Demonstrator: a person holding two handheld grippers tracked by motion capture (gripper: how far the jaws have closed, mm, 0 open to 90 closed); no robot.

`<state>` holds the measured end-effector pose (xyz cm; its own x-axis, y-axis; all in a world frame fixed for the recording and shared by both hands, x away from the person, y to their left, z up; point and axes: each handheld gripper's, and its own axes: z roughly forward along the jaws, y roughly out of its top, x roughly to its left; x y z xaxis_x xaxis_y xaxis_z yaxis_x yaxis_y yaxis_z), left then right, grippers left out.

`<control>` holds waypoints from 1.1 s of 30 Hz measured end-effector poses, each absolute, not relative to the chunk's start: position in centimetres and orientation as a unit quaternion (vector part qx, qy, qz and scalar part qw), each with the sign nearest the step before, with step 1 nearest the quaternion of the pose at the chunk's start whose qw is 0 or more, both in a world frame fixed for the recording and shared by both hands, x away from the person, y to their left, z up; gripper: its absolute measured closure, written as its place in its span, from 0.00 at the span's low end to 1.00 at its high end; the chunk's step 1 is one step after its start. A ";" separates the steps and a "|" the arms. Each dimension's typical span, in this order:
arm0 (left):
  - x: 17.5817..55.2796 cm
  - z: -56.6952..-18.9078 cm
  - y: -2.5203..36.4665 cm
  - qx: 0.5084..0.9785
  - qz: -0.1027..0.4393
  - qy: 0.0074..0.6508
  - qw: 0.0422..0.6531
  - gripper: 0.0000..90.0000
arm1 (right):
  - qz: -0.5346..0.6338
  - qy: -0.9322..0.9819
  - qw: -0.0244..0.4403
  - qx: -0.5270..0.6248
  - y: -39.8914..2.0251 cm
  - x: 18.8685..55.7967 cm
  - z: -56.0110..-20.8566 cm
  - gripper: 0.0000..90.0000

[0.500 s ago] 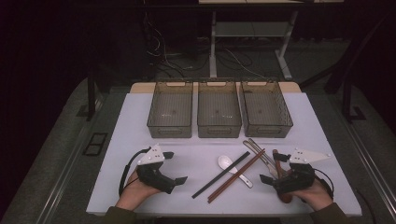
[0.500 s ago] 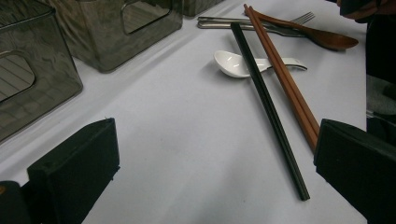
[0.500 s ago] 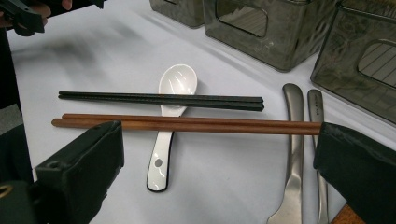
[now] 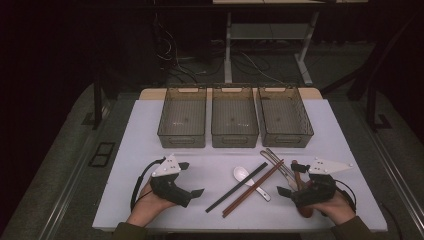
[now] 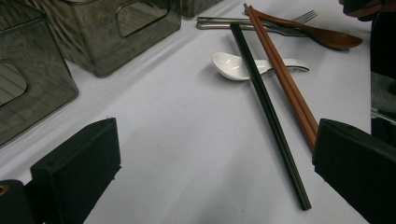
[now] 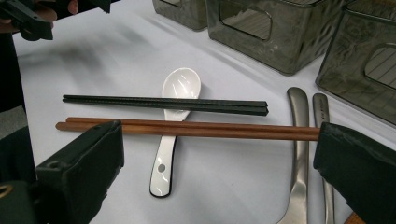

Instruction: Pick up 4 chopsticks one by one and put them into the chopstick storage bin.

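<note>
Nothing is sorted yet: the three bins (image 4: pixel 235 125) stand empty, and the chopsticks (image 4: pixel 245 186), spoon (image 4: pixel 243 175) and metal cutlery (image 4: pixel 279 161) lie on the counter (image 4: pixel 210 165). Your left gripper (image 4: pixel 192 179) and right gripper (image 4: pixel 289 179) hold their fingers open and empty.

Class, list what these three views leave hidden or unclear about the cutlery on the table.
- White spoon: handle middle hidden under the black chopsticks and brown chopsticks, right gripper view.
- Wooden spoon: handle end cut off by the top edge, left gripper view.
- Metal cutlery: working ends cut off by the bottom edge, right gripper view.
</note>
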<state>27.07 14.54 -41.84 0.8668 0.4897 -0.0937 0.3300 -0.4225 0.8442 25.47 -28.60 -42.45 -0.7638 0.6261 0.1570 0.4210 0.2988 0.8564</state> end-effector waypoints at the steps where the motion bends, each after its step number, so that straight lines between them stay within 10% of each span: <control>1: 27.1 -41.9 14.4 0.839 0.083 0.244 0.480 0.00 | 0.493 0.799 0.104 0.327 -28.6 25.5 -42.4 0.02; 33: 28.0 -42.9 10.5 0.846 0.049 0.238 0.475 0.45 | 0.490 0.800 0.102 0.331 -28.5 25.6 -42.6 0.02</control>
<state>27.97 10.49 -42.87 0.8817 0.4495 -0.1438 0.3567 -0.4351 0.8267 25.58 -28.52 -42.58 -0.7597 0.6297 0.1620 0.4298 0.2994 0.8518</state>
